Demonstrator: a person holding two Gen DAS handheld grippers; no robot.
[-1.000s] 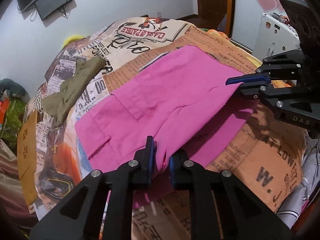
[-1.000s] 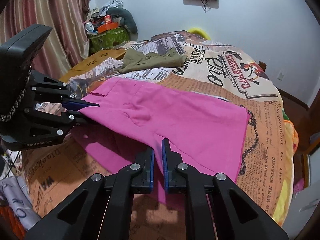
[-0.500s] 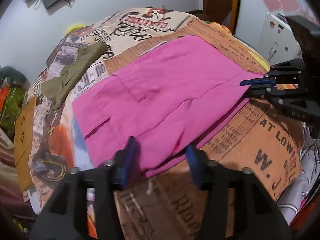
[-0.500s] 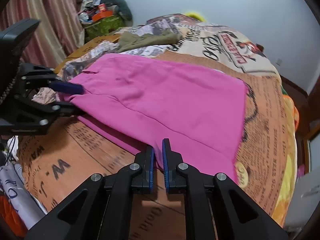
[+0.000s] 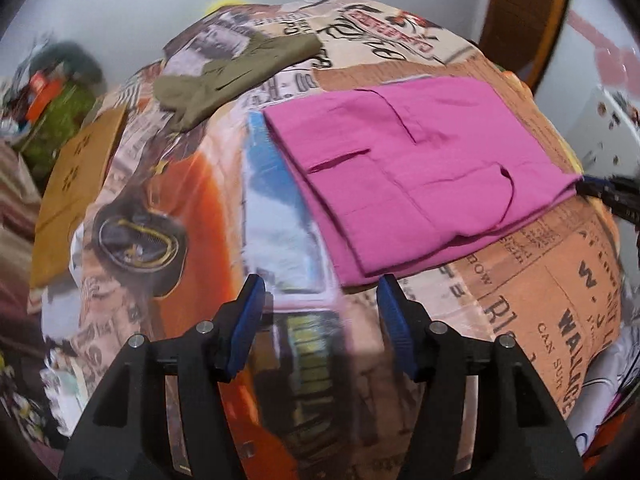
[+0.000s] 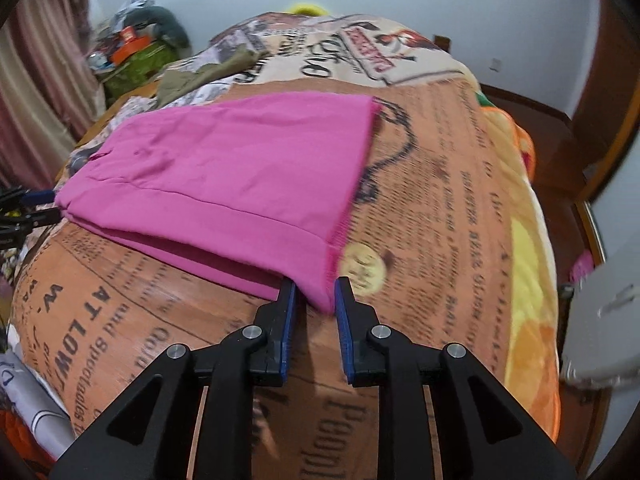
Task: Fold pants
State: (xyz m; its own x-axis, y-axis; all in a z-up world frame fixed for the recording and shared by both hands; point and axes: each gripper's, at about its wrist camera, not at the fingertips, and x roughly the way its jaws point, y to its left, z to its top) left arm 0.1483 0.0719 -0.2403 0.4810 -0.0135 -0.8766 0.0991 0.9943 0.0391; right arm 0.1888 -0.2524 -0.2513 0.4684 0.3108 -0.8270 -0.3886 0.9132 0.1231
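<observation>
The pink pants (image 5: 416,172) lie folded lengthwise on the printed bedspread (image 5: 172,208), pockets up. My left gripper (image 5: 320,288) is open and empty, just short of the waist corner. In the right wrist view the pants (image 6: 240,176) stretch away from me. My right gripper (image 6: 314,294) is open, its blue pads on either side of the leg hem corner, apart from the cloth. The right gripper's tip (image 5: 608,196) shows at the far right of the left wrist view, and the left gripper's tip (image 6: 28,208) at the far left of the right wrist view.
An olive green garment (image 5: 236,72) lies crumpled at the far end of the bed, also seen in the right wrist view (image 6: 204,74). A cluttered green stand (image 6: 132,60) and a curtain (image 6: 36,80) are at the left. A wooden door (image 5: 524,20) is at the back right.
Both grippers have let go of the pink pants and opened. The top layer has dropped flat onto the lower one. The left gripper has pulled back toward the waist corner.
</observation>
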